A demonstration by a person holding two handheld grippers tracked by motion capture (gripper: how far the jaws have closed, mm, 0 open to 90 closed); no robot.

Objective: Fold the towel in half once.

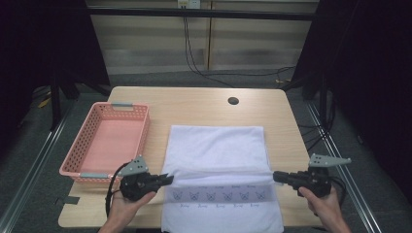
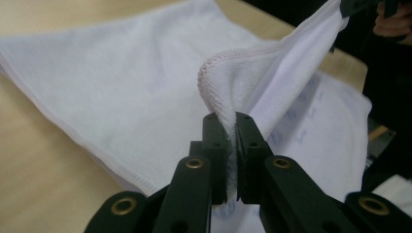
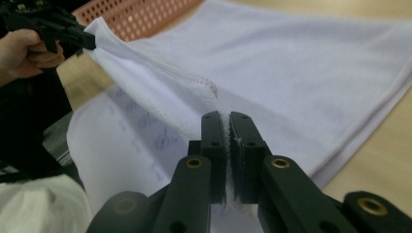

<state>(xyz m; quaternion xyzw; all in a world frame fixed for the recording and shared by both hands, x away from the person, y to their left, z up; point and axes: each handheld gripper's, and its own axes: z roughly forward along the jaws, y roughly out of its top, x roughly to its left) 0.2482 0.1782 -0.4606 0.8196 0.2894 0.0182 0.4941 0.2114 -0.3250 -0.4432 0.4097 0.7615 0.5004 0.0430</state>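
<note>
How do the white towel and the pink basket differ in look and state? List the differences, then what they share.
1. The white towel is soft cloth; the pink basket is rigid with perforated walls.
2. The towel's lifted edge is clamped by the left gripper and right gripper; the basket is untouched.
3. The towel lies mid-table; the basket sits at its left.
Both rest on the wooden table.

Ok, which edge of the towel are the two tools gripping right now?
The hemmed edge lifted across the middle of the white towel, pinched at its ends by the left tool and right tool. The other edges lie flat on the table.
</note>
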